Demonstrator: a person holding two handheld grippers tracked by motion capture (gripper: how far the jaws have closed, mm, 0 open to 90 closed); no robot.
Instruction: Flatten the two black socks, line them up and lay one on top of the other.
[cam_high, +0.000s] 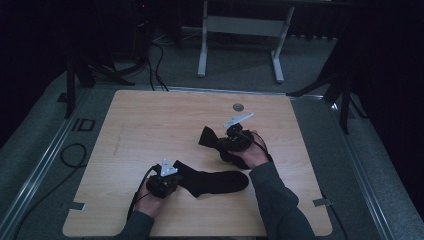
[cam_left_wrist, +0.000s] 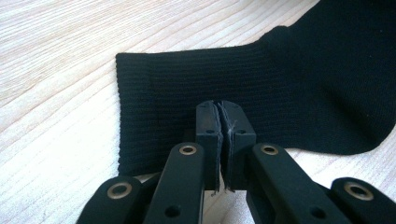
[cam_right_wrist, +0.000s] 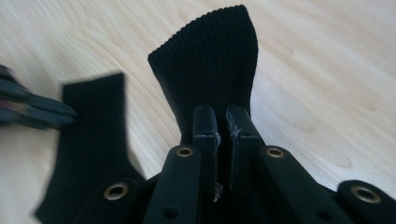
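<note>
The pale wood-grain worktop (cam_high: 150, 130) stood on grey carpet, with a small round grey disc (cam_high: 238, 106) near its far edge and the white legs of another table (cam_high: 202, 45) beyond it. Black cables (cam_high: 156, 65) trailed across the floor at the far left, and dark stand legs (cam_high: 75, 75) flanked the worktop on both sides. Nothing lay between the two socks.

The left tongs (cam_high: 170, 176) sat near the front edge, the person's left hand (cam_high: 150, 197) behind them, closed on the cuff of a long black ribbed-knit sock (cam_high: 215, 181) that lay flat, its foot stretching to the right. In the left gripper view the jaws met tightly over the fabric (cam_left_wrist: 261, 88), the fine ribbing plain to see.

The right tongs (cam_high: 231, 142) were farther back and to the right, in the person's right hand (cam_high: 252, 155) — pinched on a second black ribbed sock (cam_high: 207, 136), whose cuff stuck out to the left. In the right gripper view that cuff (cam_right_wrist: 210, 70) rose between nearly closed jaws, lifted off the worktop, while the first sock's cuff (cam_right_wrist: 91, 140) lay blurred at the left.
</note>
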